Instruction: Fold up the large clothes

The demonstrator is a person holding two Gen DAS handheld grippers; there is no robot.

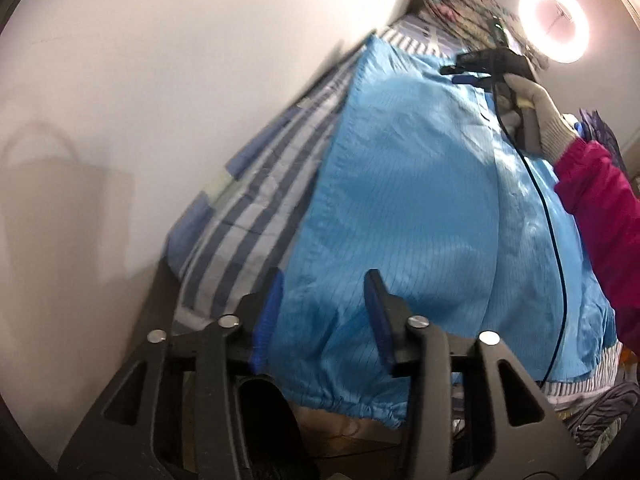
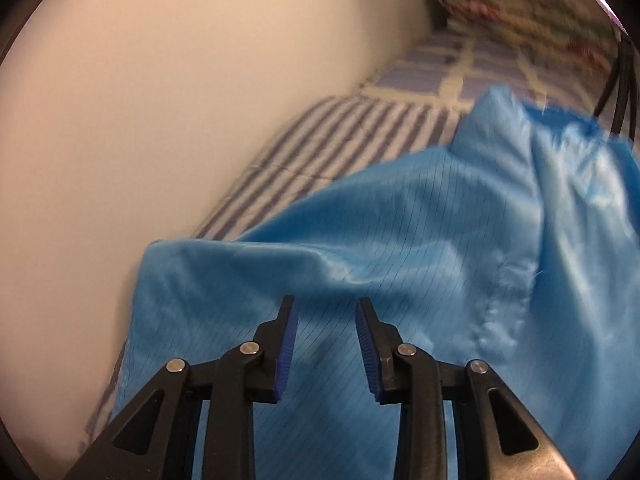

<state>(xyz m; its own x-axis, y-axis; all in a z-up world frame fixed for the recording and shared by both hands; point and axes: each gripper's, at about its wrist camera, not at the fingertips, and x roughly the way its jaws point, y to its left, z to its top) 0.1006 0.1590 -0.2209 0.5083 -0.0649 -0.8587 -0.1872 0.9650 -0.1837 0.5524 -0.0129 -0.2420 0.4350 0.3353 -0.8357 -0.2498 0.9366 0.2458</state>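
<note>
A large light-blue garment (image 1: 408, 200) with fine dark pinstripes lies spread on a striped bed (image 1: 256, 208). Its elastic hem hangs over the bed's near edge. My left gripper (image 1: 324, 280) is open, with its jaws either side of the cloth near the hem, and the cloth is not pinched. In the right wrist view the same garment (image 2: 400, 248) lies rumpled with a raised fold. My right gripper (image 2: 325, 304) is open just above the cloth. It also shows in the left wrist view (image 1: 468, 74), held by a gloved hand over the garment's far end.
A white wall (image 1: 160, 100) runs along the bed's left side. A patterned bundle of bedding (image 1: 460, 4) sits at the bed's far end. A ring light (image 1: 554, 22) glows at the top right. A black cable (image 1: 552, 220) hangs across the garment.
</note>
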